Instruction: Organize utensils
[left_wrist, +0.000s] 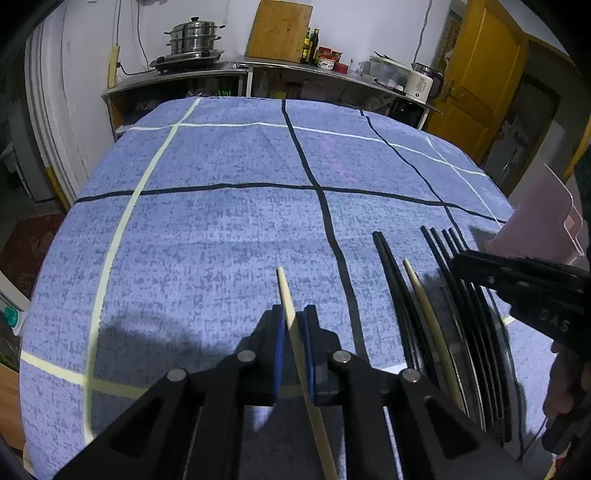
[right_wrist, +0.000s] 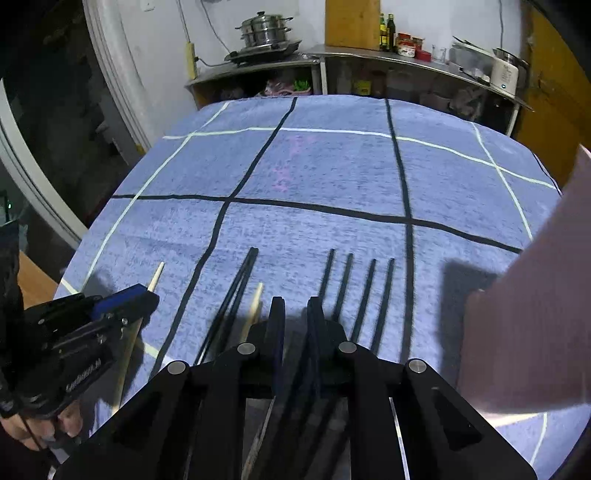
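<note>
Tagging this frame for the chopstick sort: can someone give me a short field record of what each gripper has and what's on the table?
surface: table under a blue checked cloth
left gripper: shut on a light wooden chopstick
right gripper: jaws slightly apart and opening, nothing clearly gripped; dark chopsticks run beneath it
loose light chopstick: flat on the cloth, between a black pair and the black group
black chopsticks: four lying side by side, plus a pair to their left
pink container: at the right edge of the table
</note>
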